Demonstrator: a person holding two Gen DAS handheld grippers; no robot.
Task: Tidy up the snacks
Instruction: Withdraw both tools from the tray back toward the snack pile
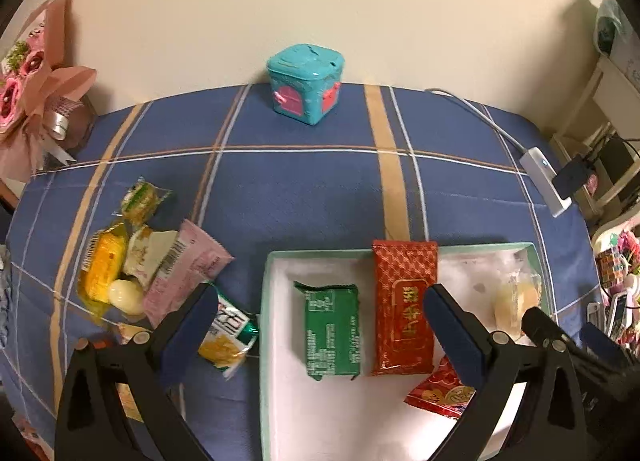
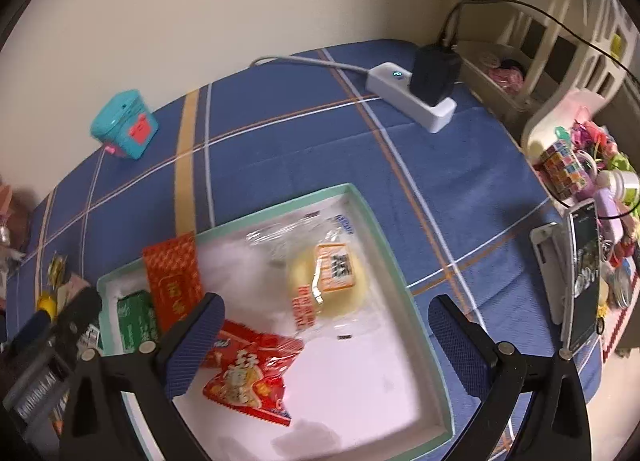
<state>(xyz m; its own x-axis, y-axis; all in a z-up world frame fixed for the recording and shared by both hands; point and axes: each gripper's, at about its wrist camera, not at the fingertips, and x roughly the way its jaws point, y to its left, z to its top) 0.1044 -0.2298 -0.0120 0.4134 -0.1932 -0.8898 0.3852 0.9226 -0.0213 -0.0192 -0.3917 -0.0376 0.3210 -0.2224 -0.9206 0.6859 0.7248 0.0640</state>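
From the left wrist camera, the left gripper (image 1: 320, 325) hangs with its jaws spread wide and nothing between the pads, above the near-left part of the tray (image 1: 265, 301). Inside the tray lie a green packet (image 1: 331, 331), a long red packet (image 1: 404, 305) just right of it, a small red snack bag (image 1: 438, 393) near the tray's front, and a pale bun (image 1: 516, 297) at its right end. Left of the tray, on the blue checked cloth (image 1: 304, 189), sits a loose heap of snacks (image 1: 148, 265); a teal box (image 1: 306, 83) stands well behind the tray by the wall. From the right wrist camera, the right gripper (image 2: 324, 337) is also wide apart and empty, over the tray (image 2: 400, 273), with the bun (image 2: 328, 281) and red snack bag (image 2: 250, 377) below it. A white power strip (image 2: 412, 97) lies well beyond the tray.
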